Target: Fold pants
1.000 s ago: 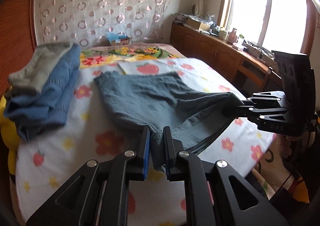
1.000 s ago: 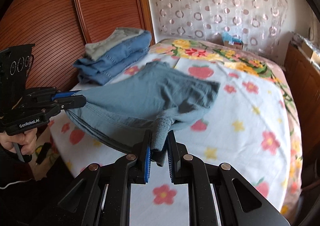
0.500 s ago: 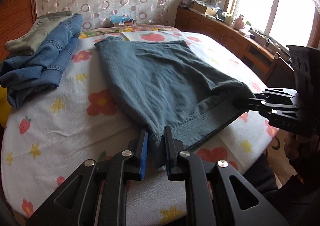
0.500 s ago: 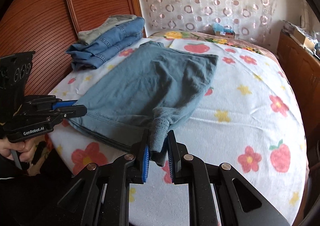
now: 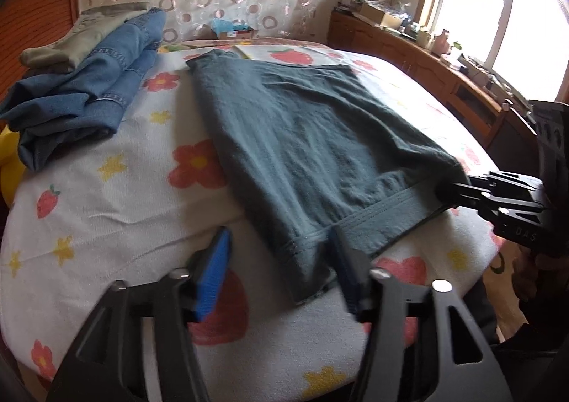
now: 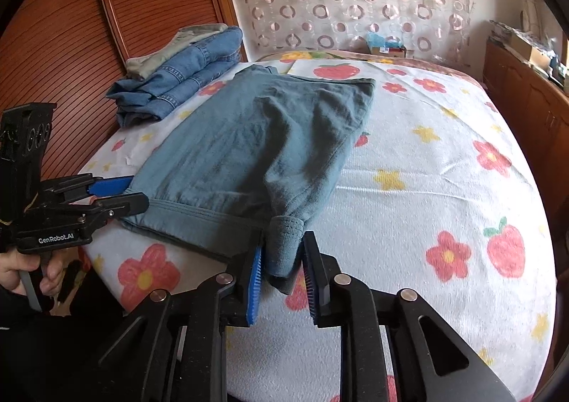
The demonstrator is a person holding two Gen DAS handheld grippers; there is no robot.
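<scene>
The grey-blue pants (image 5: 302, 139) lie flat on the flowered bedsheet (image 5: 106, 196), waistband toward me; they also show in the right wrist view (image 6: 256, 146). My left gripper (image 5: 281, 274) is open, its blue-padded jaws standing apart on either side of the waistband's left corner. It appears in the right wrist view (image 6: 124, 194) at the far corner. My right gripper (image 6: 282, 263) has its jaws parted a little around the right waistband corner, the cloth slack between them. It shows in the left wrist view (image 5: 448, 194).
A stack of folded blue jeans (image 5: 89, 92) with a grey-green garment (image 5: 85, 28) on top lies at the bed's left by the wooden headboard (image 6: 106, 46). A wooden counter (image 5: 426, 64) with clutter runs under the window at right. A small box (image 5: 231, 32) sits at the bed's far end.
Both grippers lowered the pants onto the bed and pulled them flat. My left gripper opened and let go of the waistband; my right gripper's jaws loosened.
</scene>
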